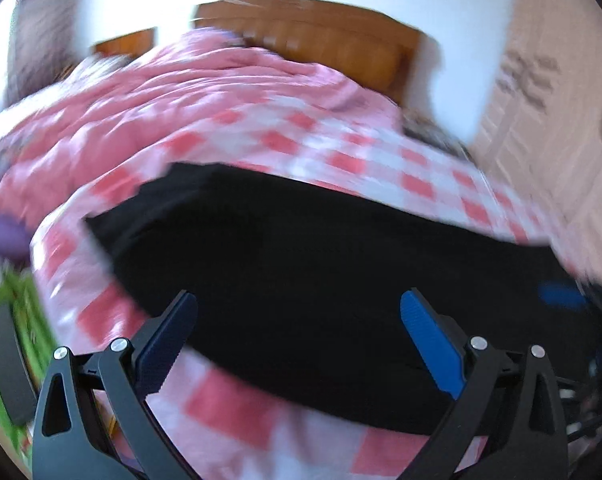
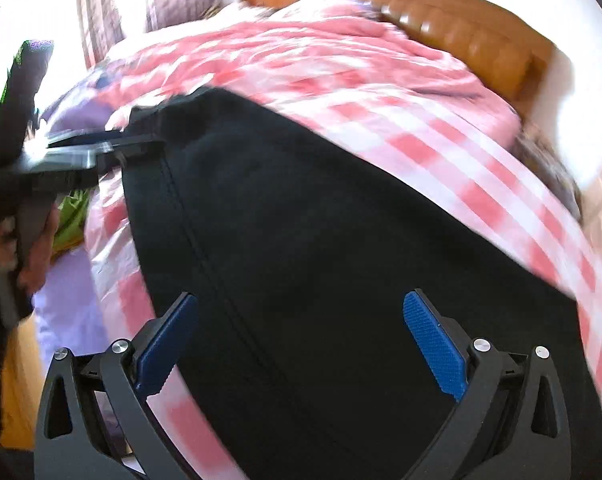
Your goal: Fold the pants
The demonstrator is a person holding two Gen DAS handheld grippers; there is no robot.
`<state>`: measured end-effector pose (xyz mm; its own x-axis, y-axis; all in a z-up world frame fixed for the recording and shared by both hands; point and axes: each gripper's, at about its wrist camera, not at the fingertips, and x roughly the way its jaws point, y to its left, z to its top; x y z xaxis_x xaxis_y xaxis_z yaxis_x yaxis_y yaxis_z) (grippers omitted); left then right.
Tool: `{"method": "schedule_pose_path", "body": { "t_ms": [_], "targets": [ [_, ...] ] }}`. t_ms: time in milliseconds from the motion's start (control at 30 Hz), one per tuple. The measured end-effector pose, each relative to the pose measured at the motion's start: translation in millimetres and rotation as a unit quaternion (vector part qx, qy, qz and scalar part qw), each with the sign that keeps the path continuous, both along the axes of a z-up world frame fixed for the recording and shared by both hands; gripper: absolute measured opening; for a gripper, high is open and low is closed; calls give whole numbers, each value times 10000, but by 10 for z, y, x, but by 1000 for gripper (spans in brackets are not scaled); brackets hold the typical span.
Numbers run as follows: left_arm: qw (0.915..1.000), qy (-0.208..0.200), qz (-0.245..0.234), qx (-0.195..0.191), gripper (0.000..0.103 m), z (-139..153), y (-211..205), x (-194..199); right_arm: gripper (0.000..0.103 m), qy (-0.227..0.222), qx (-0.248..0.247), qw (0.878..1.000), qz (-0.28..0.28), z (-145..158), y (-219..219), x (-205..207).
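Bedroom walls, bright and washed out, stood behind a bed (image 1: 261, 112) that filled most of both views, with a brown wooden headboard (image 1: 313, 36) at its far end. Over the bed lay a pink-and-white checked bedspread (image 1: 205, 92), rumpled toward the headboard and smoother nearer the cameras. Black pants (image 1: 321, 268) lay spread flat on that bedspread, and in the right wrist view a long stitched seam ran down them. The left gripper (image 1: 299, 340) hovered over the near edge of the pants with its blue-padded fingers (image 1: 431, 344) wide apart, clamping nothing. The right gripper (image 2: 301, 344) hung above the pants with its fingers likewise spread and empty. At the left edge of the right wrist view a hand (image 2: 35, 240) held the left gripper's handle. Both views were motion-blurred, and no brand, label or writing could be read anywhere.
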<state>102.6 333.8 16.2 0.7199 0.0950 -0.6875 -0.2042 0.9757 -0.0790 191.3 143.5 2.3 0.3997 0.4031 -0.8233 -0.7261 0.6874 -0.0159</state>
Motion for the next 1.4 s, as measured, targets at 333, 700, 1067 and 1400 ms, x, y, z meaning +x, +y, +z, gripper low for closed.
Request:
{"method": "schedule_pose_path", "body": {
  "t_ms": [333,700,1067,1400],
  "targets": [
    [9942,582,-337,843,102,-469,-378,238,99,643,92,9979,-49,-342,-199,92],
    [9949,576,-378,740,102,-487,-309,250,99,792,117,9964,-284,-325,-568,-74],
    [9949,585,-379,735,102,-483,-308,248,99,421,87,9921,-1183,-184,-1045,56],
    [9951,582,-305,741,102,-442,-303,232,99,553,22,9868,-1519,-408,-1616,-18]
  ]
}}
